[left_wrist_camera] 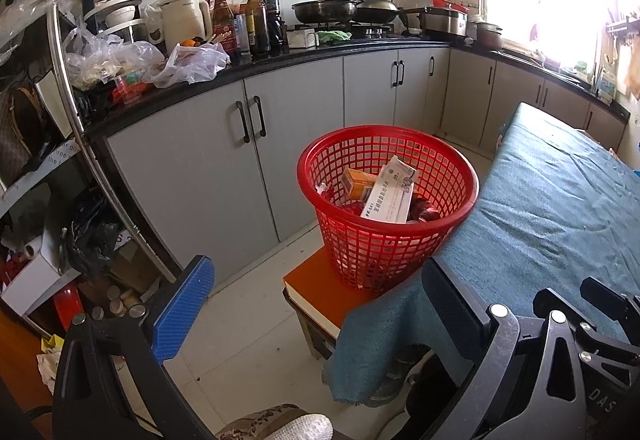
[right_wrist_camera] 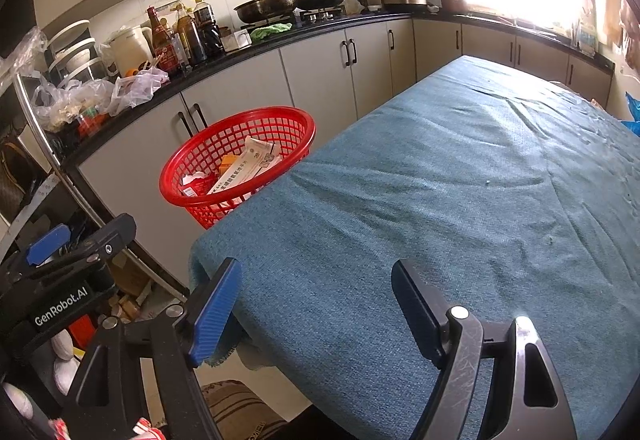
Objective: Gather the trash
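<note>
A red mesh basket (left_wrist_camera: 390, 207) stands on an orange-topped stool (left_wrist_camera: 316, 282) beside the table; it also shows in the right wrist view (right_wrist_camera: 236, 159). Inside lie a white carton (left_wrist_camera: 390, 195), an orange box (left_wrist_camera: 358, 183) and red wrappers. My left gripper (left_wrist_camera: 316, 314) is open and empty, low and in front of the basket. My right gripper (right_wrist_camera: 316, 310) is open and empty above the near corner of the table's teal cloth (right_wrist_camera: 460, 179). The left gripper's body shows at the left of the right wrist view (right_wrist_camera: 72, 272).
A black kitchen counter (left_wrist_camera: 280, 59) with grey cabinets runs behind the basket, crowded with plastic bags, bottles, a kettle and pans. A steel rack (left_wrist_camera: 68, 79) with clutter stands at the left. Pale tiled floor (left_wrist_camera: 248, 320) lies between stool and cabinets.
</note>
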Action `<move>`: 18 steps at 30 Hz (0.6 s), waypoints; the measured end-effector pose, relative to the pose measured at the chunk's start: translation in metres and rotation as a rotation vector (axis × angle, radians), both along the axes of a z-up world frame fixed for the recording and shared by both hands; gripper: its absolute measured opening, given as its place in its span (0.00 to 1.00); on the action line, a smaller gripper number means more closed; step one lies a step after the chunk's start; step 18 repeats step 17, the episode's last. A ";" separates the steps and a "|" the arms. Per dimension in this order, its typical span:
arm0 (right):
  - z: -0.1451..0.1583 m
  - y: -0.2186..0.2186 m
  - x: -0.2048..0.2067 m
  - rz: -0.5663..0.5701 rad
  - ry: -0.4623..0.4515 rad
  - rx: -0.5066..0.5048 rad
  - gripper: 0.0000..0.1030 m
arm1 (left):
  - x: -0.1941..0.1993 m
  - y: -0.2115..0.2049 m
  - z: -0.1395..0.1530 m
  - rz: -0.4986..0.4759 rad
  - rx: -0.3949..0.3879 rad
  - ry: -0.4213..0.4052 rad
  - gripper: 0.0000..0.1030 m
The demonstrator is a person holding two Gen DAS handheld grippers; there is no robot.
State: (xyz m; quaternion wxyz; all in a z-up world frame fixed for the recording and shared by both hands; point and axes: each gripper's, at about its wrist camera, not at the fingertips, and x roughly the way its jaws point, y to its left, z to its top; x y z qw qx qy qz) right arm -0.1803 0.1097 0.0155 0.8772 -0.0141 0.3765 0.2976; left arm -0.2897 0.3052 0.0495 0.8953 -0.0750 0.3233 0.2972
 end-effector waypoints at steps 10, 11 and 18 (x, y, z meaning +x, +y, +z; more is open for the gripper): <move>0.002 0.003 -0.002 0.008 0.010 0.007 0.80 | 0.000 0.003 0.006 -0.011 0.004 -0.023 1.00; 0.003 0.003 -0.003 0.008 0.007 0.008 0.80 | 0.000 0.003 0.008 -0.016 0.010 -0.027 1.00; 0.012 -0.010 -0.002 -0.025 -0.005 0.029 0.81 | -0.001 -0.003 0.022 -0.046 0.029 -0.052 1.00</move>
